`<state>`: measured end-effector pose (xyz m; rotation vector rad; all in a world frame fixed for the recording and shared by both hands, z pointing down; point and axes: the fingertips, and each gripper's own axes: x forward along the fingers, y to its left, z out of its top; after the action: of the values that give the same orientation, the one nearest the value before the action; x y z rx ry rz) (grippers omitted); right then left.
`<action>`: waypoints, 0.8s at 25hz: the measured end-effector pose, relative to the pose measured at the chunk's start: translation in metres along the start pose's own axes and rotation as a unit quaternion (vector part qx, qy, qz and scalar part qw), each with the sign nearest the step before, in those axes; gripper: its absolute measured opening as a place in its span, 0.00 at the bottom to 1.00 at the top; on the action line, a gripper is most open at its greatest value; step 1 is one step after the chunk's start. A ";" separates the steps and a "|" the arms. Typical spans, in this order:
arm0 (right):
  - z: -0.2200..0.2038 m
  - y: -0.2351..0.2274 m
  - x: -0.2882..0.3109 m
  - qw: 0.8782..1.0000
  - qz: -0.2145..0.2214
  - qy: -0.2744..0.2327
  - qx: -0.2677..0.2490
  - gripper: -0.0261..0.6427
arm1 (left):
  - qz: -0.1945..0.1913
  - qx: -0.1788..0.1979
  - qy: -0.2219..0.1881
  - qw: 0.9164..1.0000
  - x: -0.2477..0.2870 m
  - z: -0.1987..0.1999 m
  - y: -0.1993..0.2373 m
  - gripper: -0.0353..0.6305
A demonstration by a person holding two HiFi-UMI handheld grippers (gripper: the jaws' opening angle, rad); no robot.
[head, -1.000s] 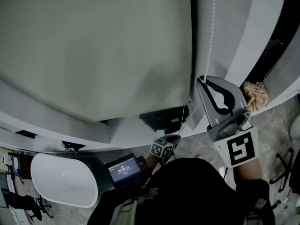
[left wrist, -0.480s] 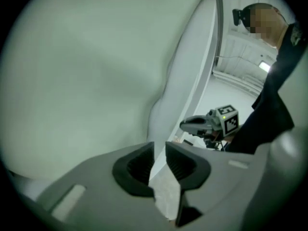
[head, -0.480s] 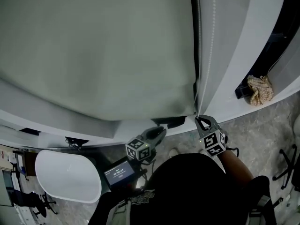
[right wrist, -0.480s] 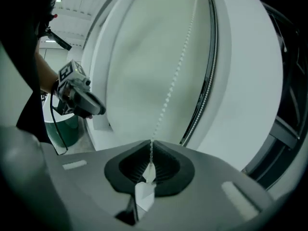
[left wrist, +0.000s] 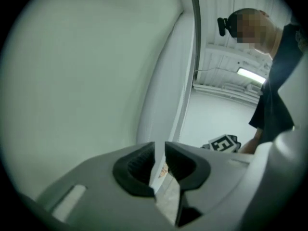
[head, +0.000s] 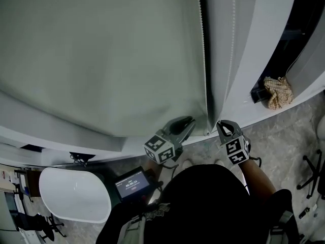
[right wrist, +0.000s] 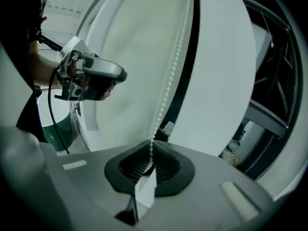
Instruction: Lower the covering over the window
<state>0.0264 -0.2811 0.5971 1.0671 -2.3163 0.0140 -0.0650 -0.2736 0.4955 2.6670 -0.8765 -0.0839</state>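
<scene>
Right tongs (right wrist: 150, 154) are clamped on the bead chain (right wrist: 169, 76), low on it, I'd guess because pulling from there rolls the covering down. Left tongs (left wrist: 160, 147) sit just left of the right ones. Their jaws are a sliver apart with nothing between them, and they've just been easing shut a bit, probably lining up the next grab on the chain. The roller blind (head: 101, 60) hangs above and left of both, with its bottom edge right by the left tongs, so it looks nearly down. Count: two tongs, one blind, one chain showing two runs, one crumpled rag (head: 278, 92) off right.
</scene>
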 end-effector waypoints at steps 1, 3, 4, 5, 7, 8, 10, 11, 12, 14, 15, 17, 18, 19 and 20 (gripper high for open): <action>-0.004 -0.004 -0.007 1.000 -0.007 0.002 0.004 0.06 | -0.001 -0.001 0.001 1.000 0.003 0.001 0.000 0.15; -0.015 -0.015 -0.026 1.000 -0.029 0.006 0.012 0.06 | 0.002 -0.015 0.002 1.000 0.006 -0.004 0.003 0.14; -0.022 -0.022 -0.037 0.999 -0.043 0.006 0.015 0.06 | 0.003 -0.028 0.002 1.000 0.007 -0.009 0.005 0.14; -0.028 -0.030 -0.049 0.998 -0.059 0.005 0.018 0.06 | 0.003 -0.042 0.002 0.999 0.009 -0.013 0.006 0.13; -0.041 -0.046 -0.073 0.996 -0.087 0.010 0.031 0.06 | -0.005 -0.064 0.001 0.998 0.012 -0.020 0.005 0.13; -0.049 -0.052 -0.084 0.994 -0.098 0.017 0.038 0.06 | -0.013 -0.069 0.002 0.998 0.014 -0.022 0.002 0.13; -0.064 -0.066 -0.103 0.991 -0.120 0.035 0.040 0.06 | -0.027 -0.070 0.006 0.997 0.021 -0.025 -0.006 0.12; -0.070 -0.073 -0.112 0.990 -0.132 0.044 0.036 0.06 | -0.032 -0.069 0.007 0.997 0.024 -0.025 -0.009 0.12; -0.075 -0.081 -0.122 0.987 -0.148 0.053 0.032 0.06 | -0.033 -0.069 0.007 0.997 0.026 -0.025 -0.011 0.12; -0.085 -0.107 -0.144 0.978 -0.194 0.066 0.034 0.06 | -0.024 -0.070 0.006 0.997 0.026 -0.026 -0.008 0.12; -0.090 -0.125 -0.157 0.971 -0.224 0.073 0.038 0.06 | -0.016 -0.072 0.008 0.997 0.025 -0.028 -0.004 0.12; -0.102 -0.164 -0.190 0.952 -0.289 0.084 0.054 0.06 | -0.001 -0.078 0.019 0.997 0.021 -0.037 0.005 0.11; -0.108 -0.181 -0.208 0.941 -0.320 0.088 0.062 0.06 | 0.005 -0.082 0.026 0.996 0.018 -0.043 0.007 0.11; -0.113 -0.196 -0.225 0.931 -0.347 0.089 0.069 0.06 | 0.009 -0.087 0.032 0.996 0.015 -0.049 0.007 0.11; -0.114 -0.204 -0.236 0.926 -0.362 0.084 0.071 0.06 | 0.010 -0.091 0.036 0.995 0.014 -0.053 0.006 0.11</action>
<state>0.3464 -0.2291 0.5253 1.8572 -1.6725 -0.0132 -0.0490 -0.2710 0.5481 2.4765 -0.8313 -0.0579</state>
